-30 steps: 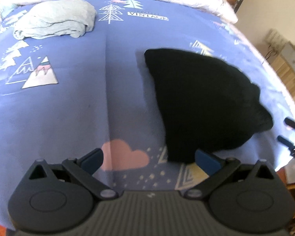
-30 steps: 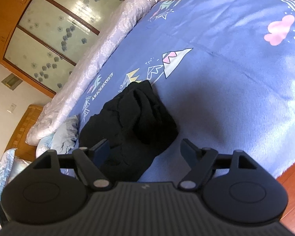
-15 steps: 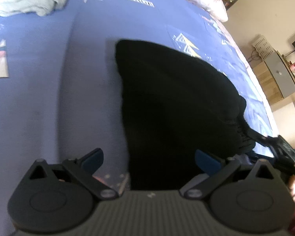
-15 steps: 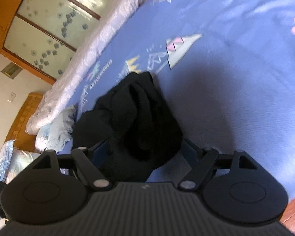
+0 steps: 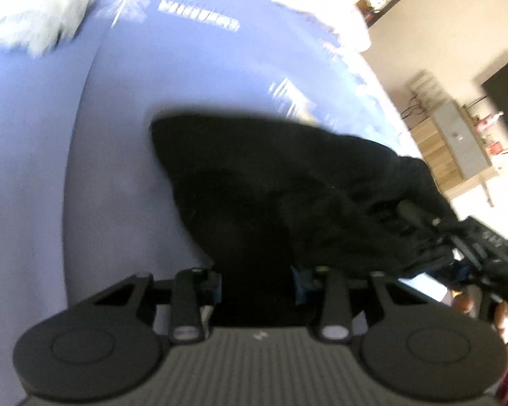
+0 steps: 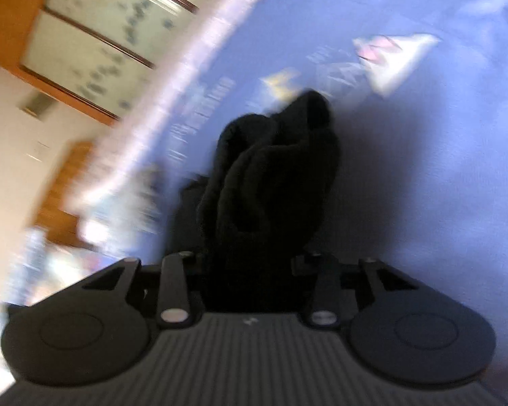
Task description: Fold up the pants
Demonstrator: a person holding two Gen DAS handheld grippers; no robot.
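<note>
Both grippers have closed in on the pants (image 5: 288,186) since half a second ago, when their jaws stood wide apart, and black cloth now fills the gap in each pair. On the left gripper (image 5: 256,282) the jaws are drawn in against a near edge of the pants, blue pads pressing the cloth from either side. On the right gripper (image 6: 250,264) the jaws likewise pinch a bunched fold of the pants (image 6: 271,182), which rises in a rumpled ridge straight ahead of them.

From the left wrist, the pants spread forward and to the right of the jaws as a broad dark wedge on the bed (image 5: 101,169), its far right end gathered into folds where the right gripper (image 5: 423,220) reaches in; whether that end is lifted off the bed cannot be told through the blur. A pale folded garment (image 5: 40,17) lies well ahead and to the left of the left jaws, apart from the pants. A wooden cabinet (image 5: 457,149) stands beyond the bed, far right of the jaws. From the right wrist, a wardrobe (image 6: 94,23) with patterned doors shows ahead and to the left, badly blurred.
</note>
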